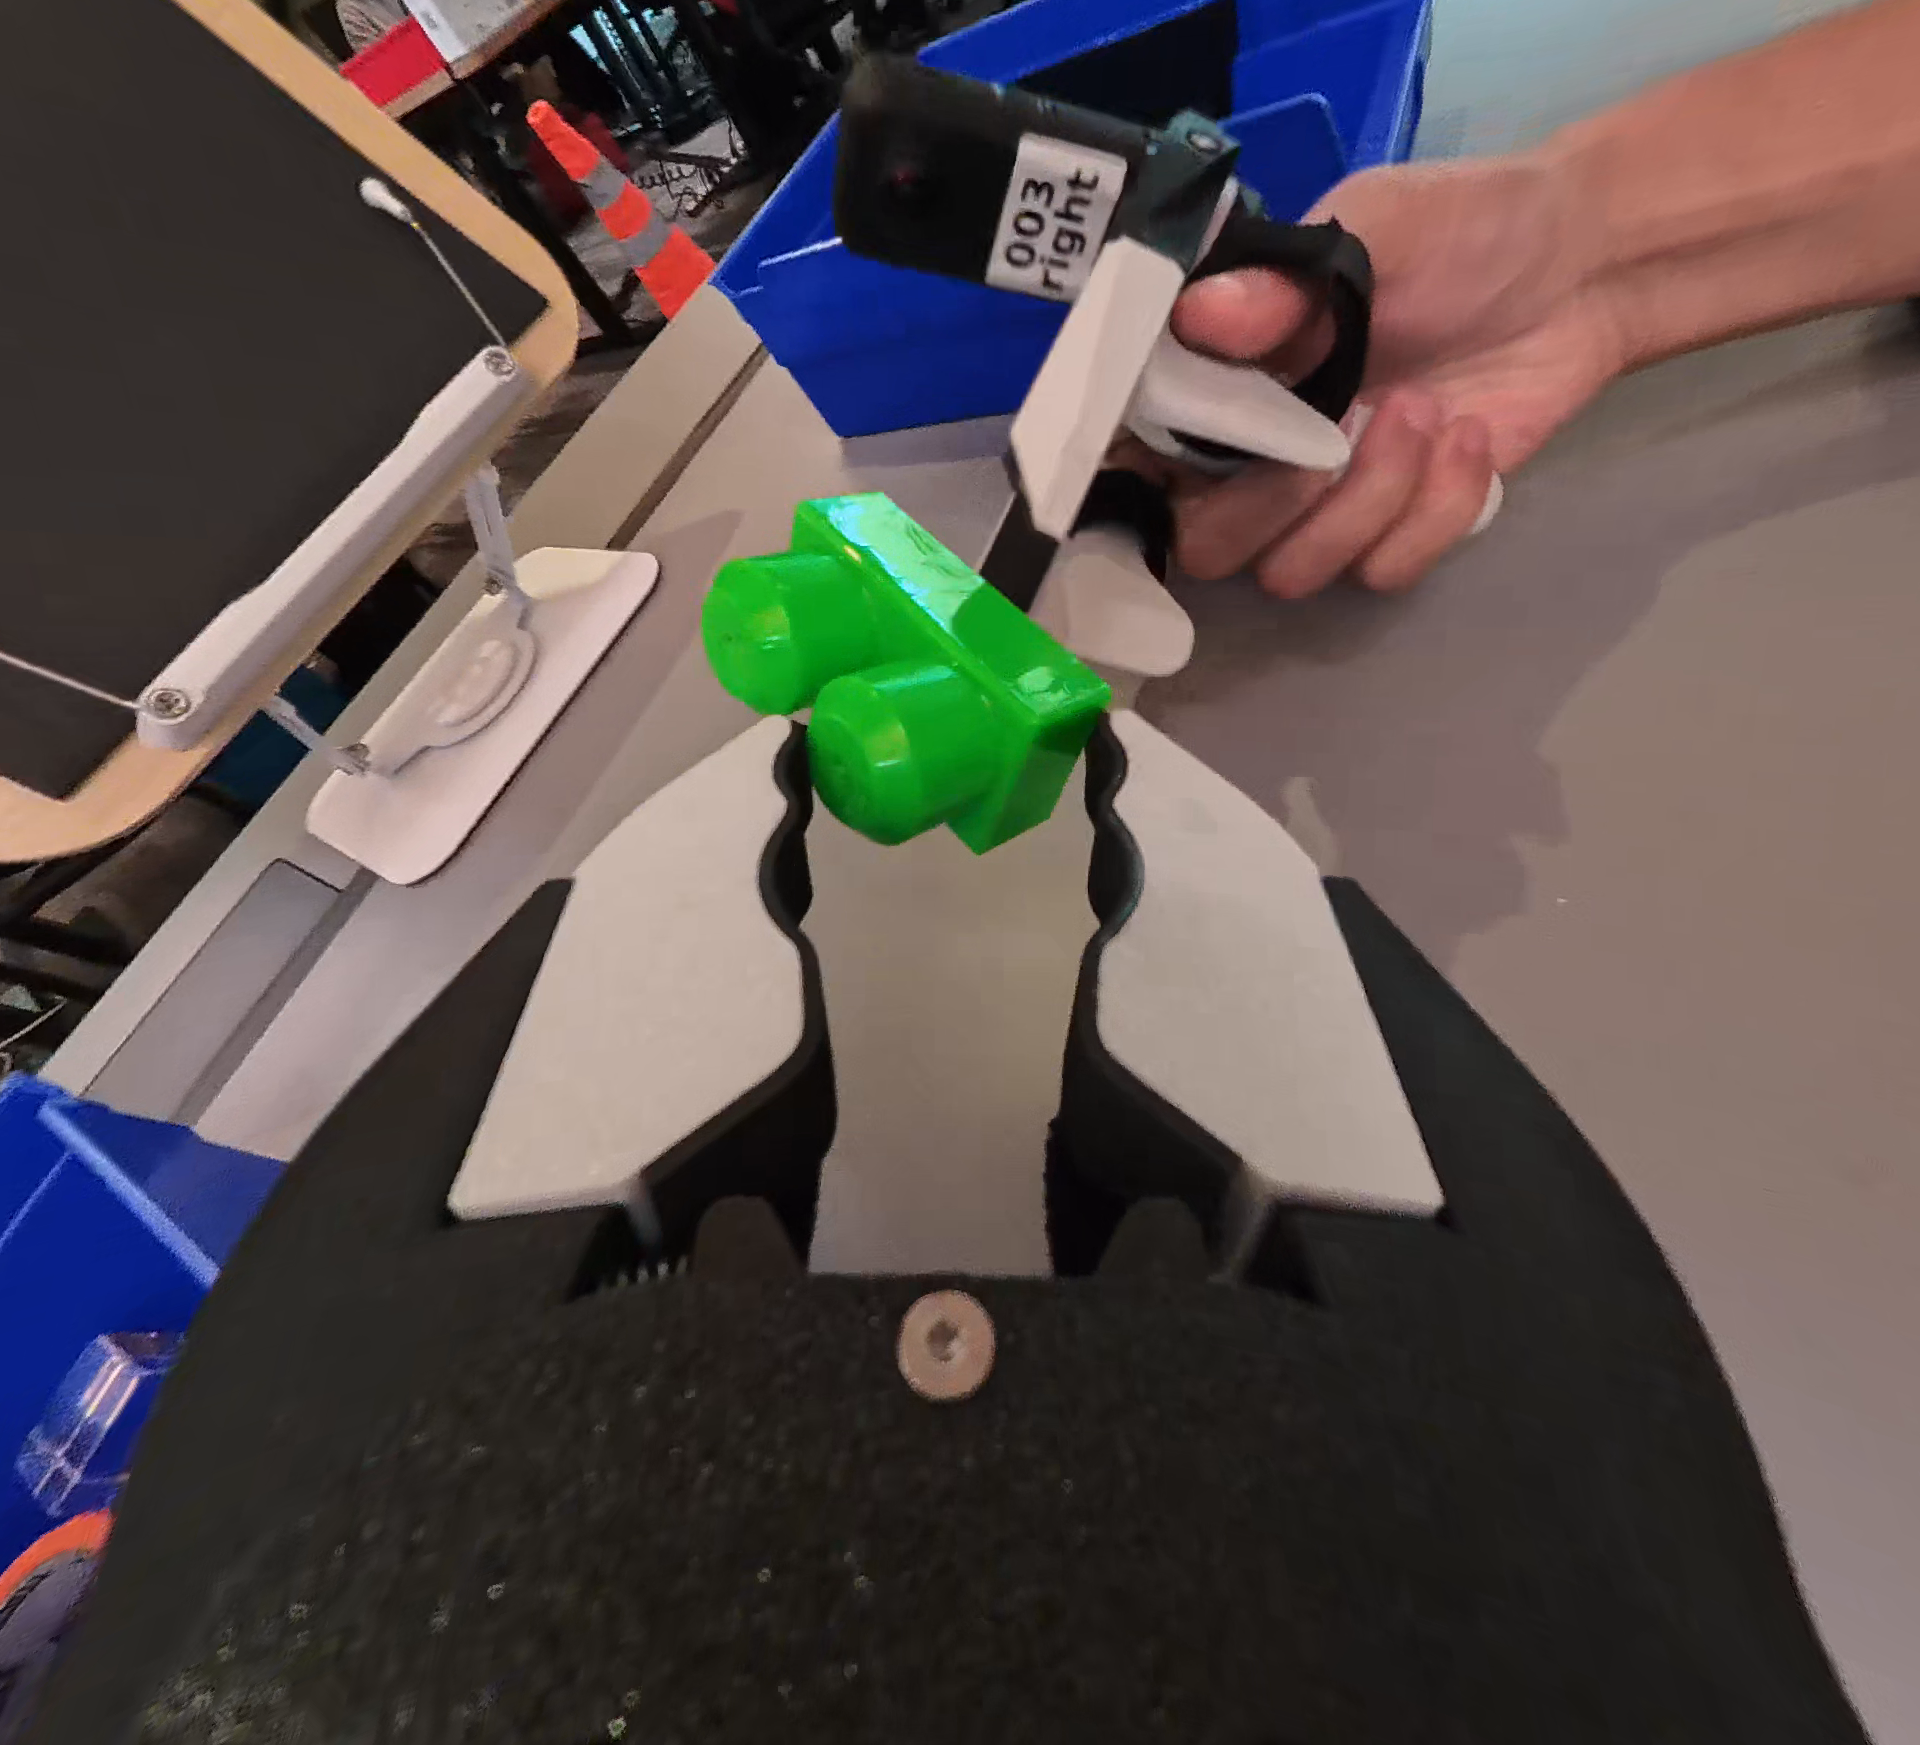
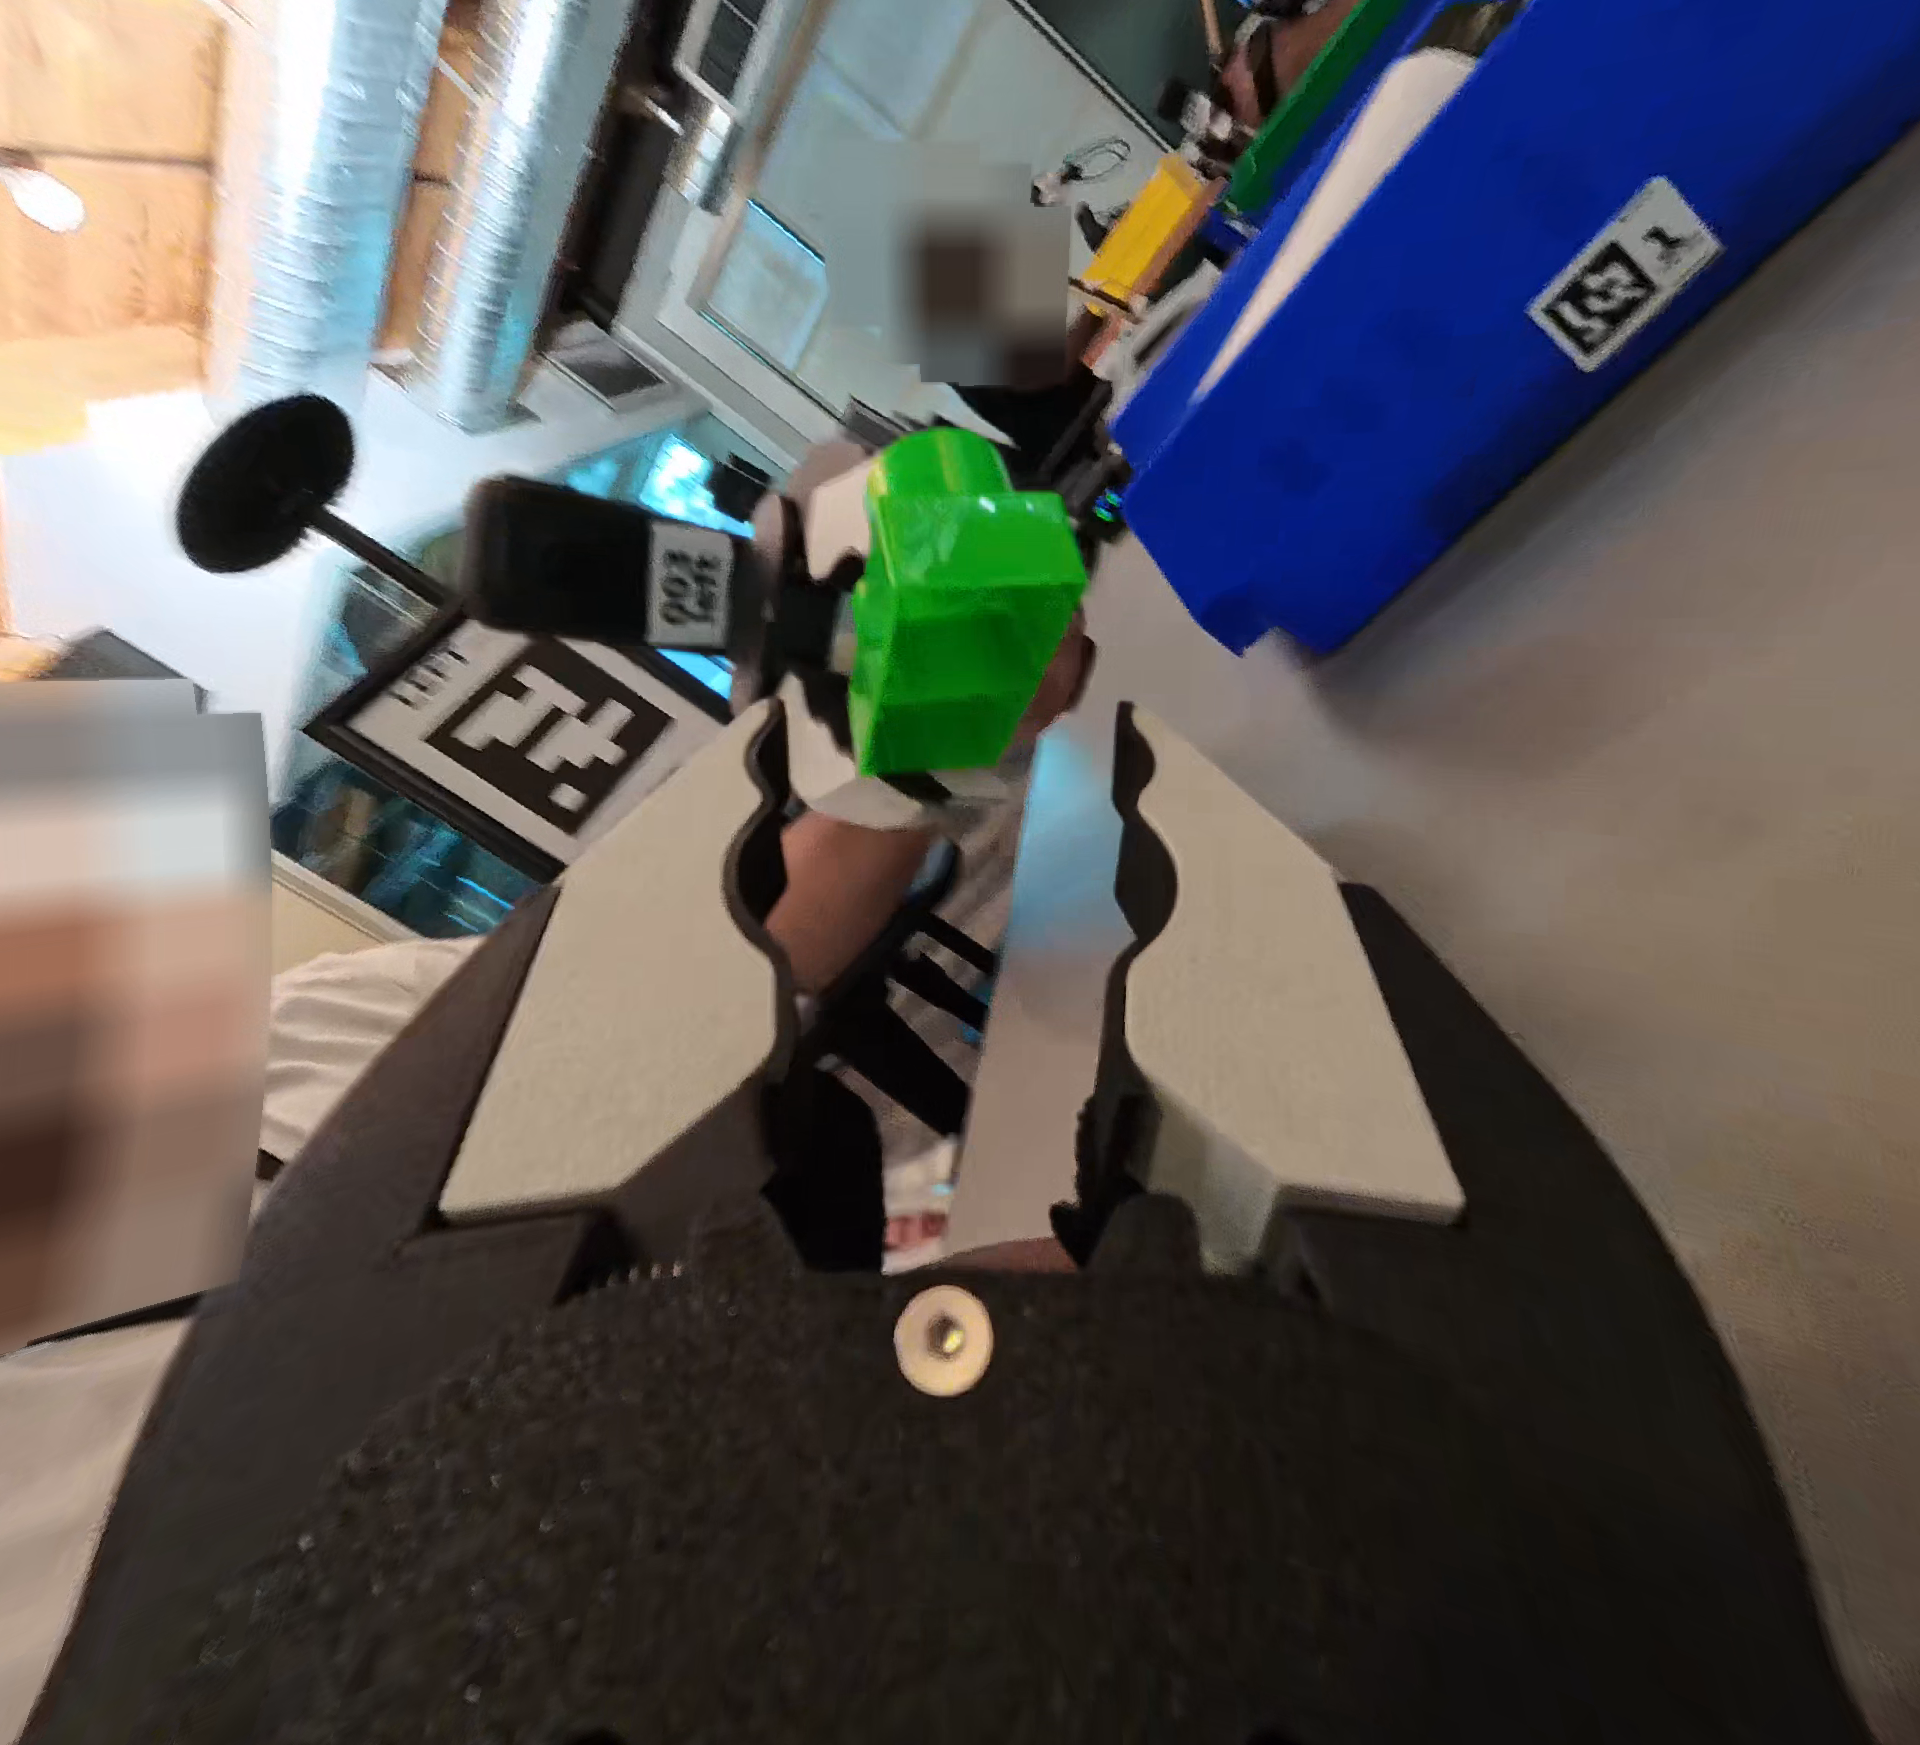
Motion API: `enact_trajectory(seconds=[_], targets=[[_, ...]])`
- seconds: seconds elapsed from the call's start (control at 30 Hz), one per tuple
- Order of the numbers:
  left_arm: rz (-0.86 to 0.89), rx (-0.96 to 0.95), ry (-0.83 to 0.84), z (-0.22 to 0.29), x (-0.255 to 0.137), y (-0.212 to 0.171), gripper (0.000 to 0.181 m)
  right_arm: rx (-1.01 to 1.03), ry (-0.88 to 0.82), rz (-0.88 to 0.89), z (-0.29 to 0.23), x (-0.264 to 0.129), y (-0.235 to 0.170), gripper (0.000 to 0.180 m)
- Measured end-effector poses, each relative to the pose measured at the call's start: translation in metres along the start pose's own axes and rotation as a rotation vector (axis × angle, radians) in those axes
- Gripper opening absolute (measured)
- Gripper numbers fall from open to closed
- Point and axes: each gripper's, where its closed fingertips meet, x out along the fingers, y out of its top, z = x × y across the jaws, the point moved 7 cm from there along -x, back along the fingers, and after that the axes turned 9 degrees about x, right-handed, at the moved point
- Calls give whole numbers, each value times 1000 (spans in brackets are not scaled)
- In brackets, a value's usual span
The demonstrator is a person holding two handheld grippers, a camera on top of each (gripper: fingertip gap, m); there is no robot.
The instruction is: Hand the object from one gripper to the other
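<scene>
- Left wrist view, far left: a black board on a white stand is cut off by the frame edge, and only the corner of a blue bin shows at the lower left; its contents are too blurred to name.
- Centre: the green block is a bright, glossy plastic brick, a flat slab with two round studs pointing left. It is lifted off the grey table.
- The left gripper is clamped on the block; its tips press the nearer stud and the slab's edge, hiding the contact itself.
- Right of centre: the right gripper sits just beside the block's far end, with its tips partly hidden behind the slab.
- Far right: a hand grips its handle, with the forearm cut off; a second blue bin stands behind.
- Right wrist view: the right gripper's fingers are spread wide with nothing between them; the block's hollow underside faces the camera just beyond their tips. The background is motion-blurred.
</scene>
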Motion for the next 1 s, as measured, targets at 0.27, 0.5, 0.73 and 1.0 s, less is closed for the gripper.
enact_trajectory(seconds=[0.27,0.5,0.73,1.0], targets=[[13,-29,35,-2,9,6,51,0,28,151,-4,-1,4,33],[38,-156,-49,-4,22,1,46,-134,-219,192,1,-30,9,33],[141,-424,-240,-14,18,-3,45,-450,-371,49,-18,-36,1,34],[208,-581,-579,0,26,1,36,-515,-318,-157,-18,-17,-30,34]])
